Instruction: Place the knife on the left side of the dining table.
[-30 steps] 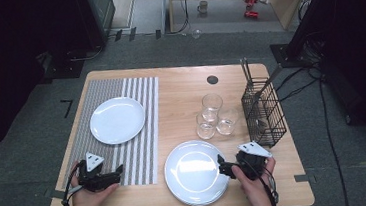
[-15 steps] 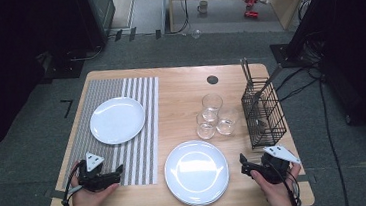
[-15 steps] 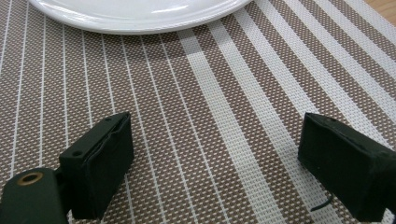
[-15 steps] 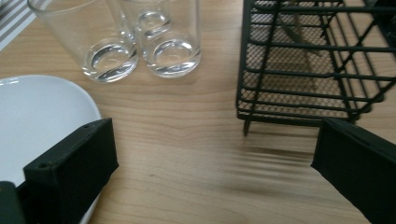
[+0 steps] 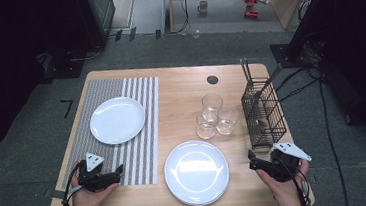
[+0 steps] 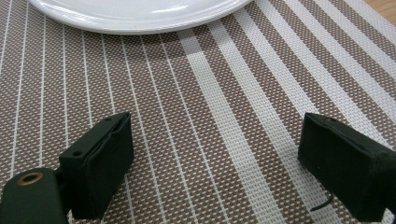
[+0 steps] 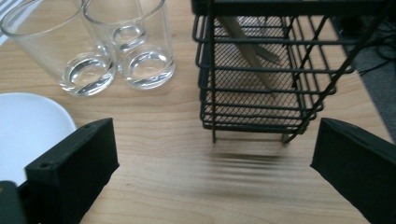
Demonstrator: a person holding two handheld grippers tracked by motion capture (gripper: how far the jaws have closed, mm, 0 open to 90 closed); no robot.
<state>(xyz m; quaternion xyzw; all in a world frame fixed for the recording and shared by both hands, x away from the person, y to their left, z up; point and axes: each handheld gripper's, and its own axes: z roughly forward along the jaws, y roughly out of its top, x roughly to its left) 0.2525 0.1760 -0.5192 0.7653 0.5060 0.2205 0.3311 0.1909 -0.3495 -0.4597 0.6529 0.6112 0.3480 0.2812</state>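
Right tongs (image 5: 254, 160) were released and empty, low right of the high view, facing the wire basket (image 5: 264, 117). Left tongs (image 5: 117, 172) were also released and empty, resting on the striped mat (image 5: 146, 131) at lower left.

Risk, as judged: a reach for the cutlery (image 7: 247, 46) in the basket could knock the three glasses (image 5: 213, 115) just beside it, or tip the light basket.

Wooden bench (image 5: 179, 88); stacked plates (image 5: 197, 172) lower centre. Grey carpet, dark surroundings.
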